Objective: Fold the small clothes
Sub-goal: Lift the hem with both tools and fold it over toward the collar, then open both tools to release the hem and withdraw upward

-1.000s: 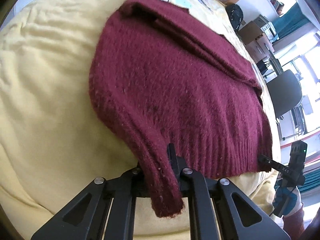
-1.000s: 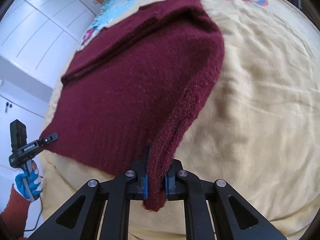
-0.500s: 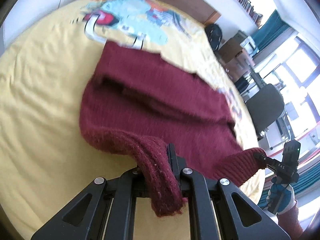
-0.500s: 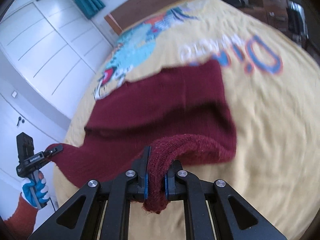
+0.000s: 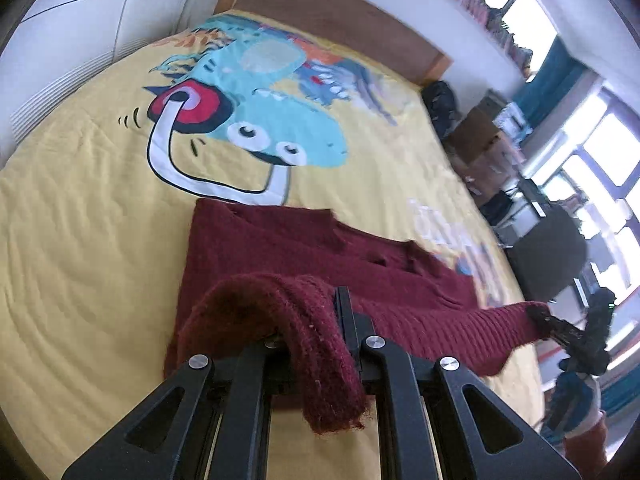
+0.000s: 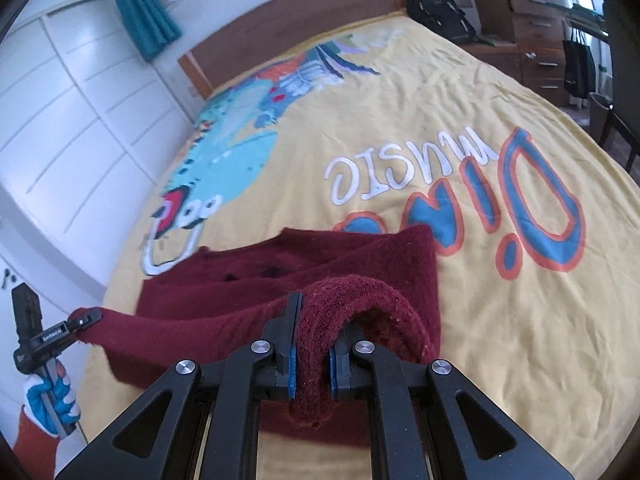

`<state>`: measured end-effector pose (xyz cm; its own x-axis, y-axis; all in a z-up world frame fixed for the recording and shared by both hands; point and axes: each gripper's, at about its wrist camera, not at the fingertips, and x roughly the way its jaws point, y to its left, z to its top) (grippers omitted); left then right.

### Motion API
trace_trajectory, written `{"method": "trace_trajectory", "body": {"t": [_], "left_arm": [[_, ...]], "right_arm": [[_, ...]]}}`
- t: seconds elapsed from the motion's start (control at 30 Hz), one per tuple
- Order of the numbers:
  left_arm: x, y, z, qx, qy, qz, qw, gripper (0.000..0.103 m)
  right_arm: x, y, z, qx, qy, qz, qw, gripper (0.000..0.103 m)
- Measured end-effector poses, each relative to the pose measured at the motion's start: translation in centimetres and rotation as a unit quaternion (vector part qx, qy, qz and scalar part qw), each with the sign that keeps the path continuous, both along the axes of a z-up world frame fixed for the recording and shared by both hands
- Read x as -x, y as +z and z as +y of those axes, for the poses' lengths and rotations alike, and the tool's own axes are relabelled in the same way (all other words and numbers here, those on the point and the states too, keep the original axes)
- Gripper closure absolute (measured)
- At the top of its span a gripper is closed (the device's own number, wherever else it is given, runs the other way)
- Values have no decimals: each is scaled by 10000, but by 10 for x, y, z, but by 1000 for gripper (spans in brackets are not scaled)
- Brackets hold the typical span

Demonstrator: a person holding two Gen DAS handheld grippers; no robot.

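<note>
A dark red knitted sweater (image 5: 280, 252) lies on the yellow bedspread (image 5: 80, 220), its far part flat and its near hem lifted off the bed. My left gripper (image 5: 316, 340) is shut on one hem corner, which drapes over its fingers. My right gripper (image 6: 312, 344) is shut on the other hem corner, the knit pinched between its blue pads. The raised hem spans between both grippers and curls forward over the sweater body (image 6: 304, 272). Each view shows the other gripper at its edge: the right gripper (image 5: 552, 326) and the left gripper (image 6: 82, 320), held by gloved hands.
The bedspread carries a turquoise cartoon print (image 5: 260, 112) and large lettering (image 6: 460, 192). A wooden headboard (image 6: 304, 28) stands at the far end. White wardrobe doors (image 6: 60, 120) are on one side; a black bag (image 6: 438, 8), drawers (image 6: 532, 28) and a dark chair (image 5: 548, 252) on the other.
Both grippers have risen and travelled toward the headboard with the hem, so the lower half of the sweater has lifted and is folding over the upper half. More of the bed now shows.
</note>
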<state>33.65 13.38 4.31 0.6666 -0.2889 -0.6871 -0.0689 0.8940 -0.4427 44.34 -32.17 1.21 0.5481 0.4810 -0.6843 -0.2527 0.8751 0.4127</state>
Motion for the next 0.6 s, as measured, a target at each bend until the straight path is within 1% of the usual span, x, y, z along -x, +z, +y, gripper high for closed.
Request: {"method": "trace_trajectory", "body": {"t": [0.17,0.23,0.27,0.33,0.37,0.43,0.47,0.5,0.57,0.6], "left_arm": [[-46,-35,3,-262,158,481,9984,95],[-60,-50,4,-324,213,697,9968,94],[-69,-60,5,-354,238,862,9954,94],[-77,-70,5,-363,269,996,9940,93],[-82,-77,7,-338,266,1066,9934,91],[-86,-81,9,-321,292,1108,9929,85],[-88,-85,13,-237,323,1135,9927,78],[-90,-85,15,-169,340,1141,9927,70],[-91,-87,24,-33,436,1147,9924,61],[-92,-88,28,98,460,1157,9922,60]], "right_arm": [[-41,-39,12,99,-188,406,9989,91],[-51,-50,14,151,-267,524,9982,90],[-57,-57,14,174,-313,606,9975,88],[-64,-67,16,230,-371,684,9967,84],[-69,-72,17,245,-378,733,9963,83],[-73,-77,19,256,-370,773,9960,79],[-75,-80,20,246,-358,817,9957,73],[-77,-81,20,213,-363,840,9956,61],[-80,-82,20,67,-372,851,9957,47],[-82,-81,20,-5,-390,863,9955,42]]}}
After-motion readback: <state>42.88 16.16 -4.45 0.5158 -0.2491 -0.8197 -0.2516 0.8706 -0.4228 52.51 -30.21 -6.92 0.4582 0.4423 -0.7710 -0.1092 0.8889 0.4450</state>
